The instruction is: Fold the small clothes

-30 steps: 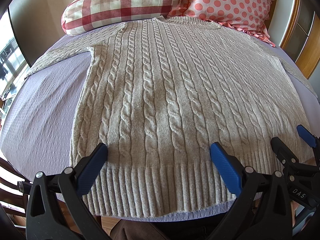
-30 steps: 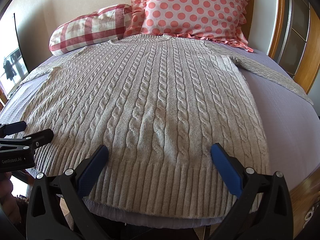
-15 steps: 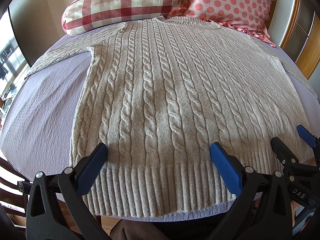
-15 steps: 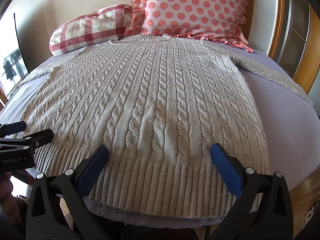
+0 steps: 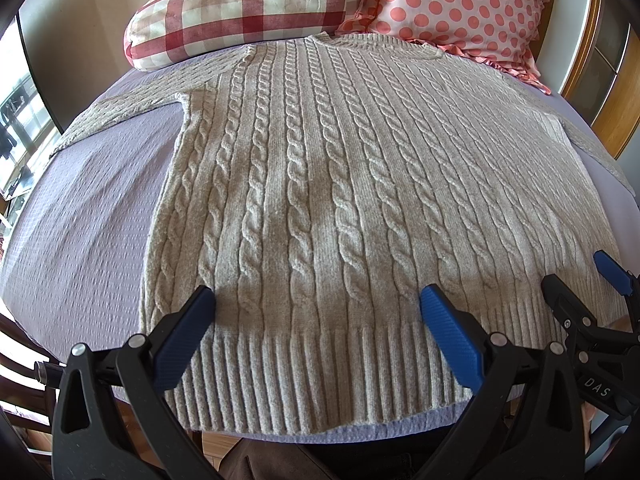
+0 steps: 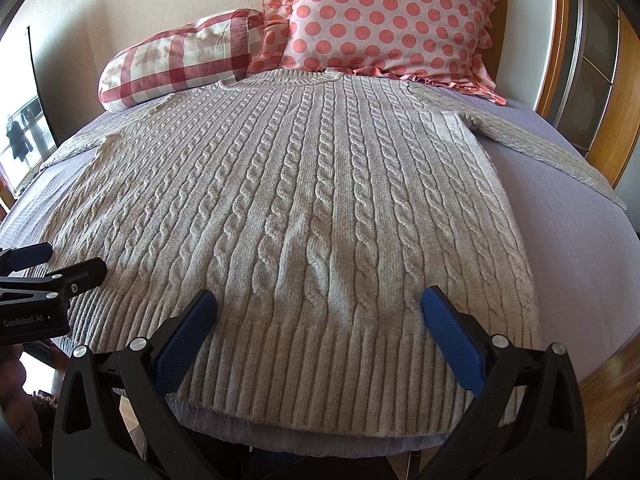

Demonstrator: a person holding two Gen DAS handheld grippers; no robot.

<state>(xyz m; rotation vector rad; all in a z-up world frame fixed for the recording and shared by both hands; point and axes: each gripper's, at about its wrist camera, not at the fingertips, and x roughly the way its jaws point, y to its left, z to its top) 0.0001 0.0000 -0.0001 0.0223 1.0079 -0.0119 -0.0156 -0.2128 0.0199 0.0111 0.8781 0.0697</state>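
A grey cable-knit sweater [image 5: 352, 184] lies flat on the bed with its ribbed hem toward me and both sleeves spread out; it also shows in the right wrist view [image 6: 304, 216]. My left gripper [image 5: 316, 300] is open and empty, hovering over the left half of the hem. My right gripper [image 6: 318, 300] is open and empty over the right half of the hem. The right gripper also shows at the right edge of the left wrist view [image 5: 580, 280]. The left gripper shows at the left edge of the right wrist view [image 6: 60, 260].
The bed has a lilac cover [image 5: 88, 216], also seen in the right wrist view [image 6: 576, 248]. A red checked pillow [image 5: 240, 12] and a pink polka-dot pillow [image 5: 460, 4] lie at the head. A wooden frame [image 6: 624, 92] runs along the right.
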